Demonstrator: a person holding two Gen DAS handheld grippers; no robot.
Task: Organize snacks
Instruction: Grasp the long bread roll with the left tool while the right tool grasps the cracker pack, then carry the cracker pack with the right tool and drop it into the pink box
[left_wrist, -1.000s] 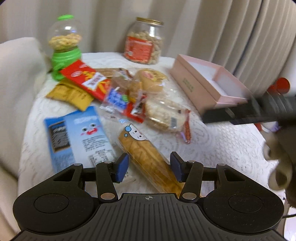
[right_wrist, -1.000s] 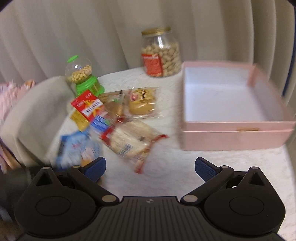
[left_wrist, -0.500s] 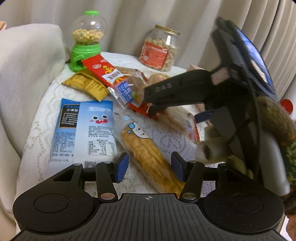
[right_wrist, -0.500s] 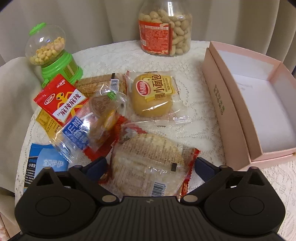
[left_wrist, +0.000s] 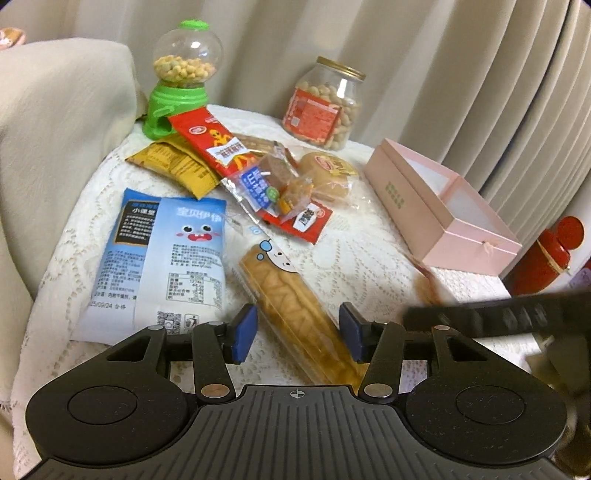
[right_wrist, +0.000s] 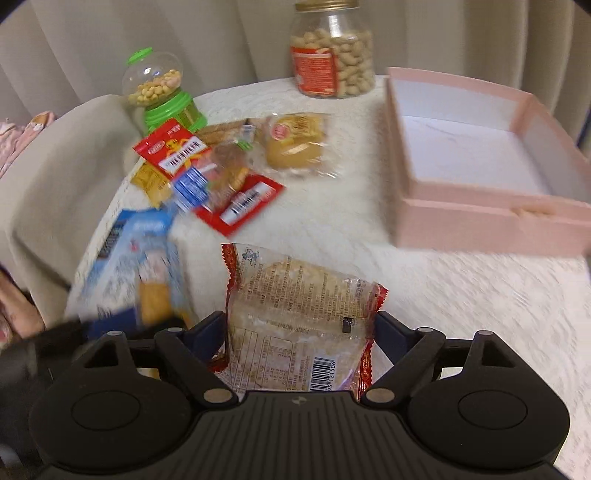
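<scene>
Right gripper (right_wrist: 299, 332) jaws closing, pads pressing a red-edged clear-wrapped cake packet (right_wrist: 299, 314). Left gripper (left_wrist: 297, 328) jaws closing, not touching a long golden wafer bar in clear wrap (left_wrist: 291, 302).

cake pack (right_wrist: 299, 317): clear wrapper, red crimped ends, barcode toward camera, raised off the cloth
long wafer pack (left_wrist: 295, 310): flat, diagonal
blue bag (left_wrist: 162, 258): flat, back up, left of wafer pack
small packets (left_wrist: 258, 177): overlapping pile
pink box (right_wrist: 480, 162): open, white inside, empty

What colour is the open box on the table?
Pale pink outside, white inside: the box, clearest in the right wrist view.
</scene>
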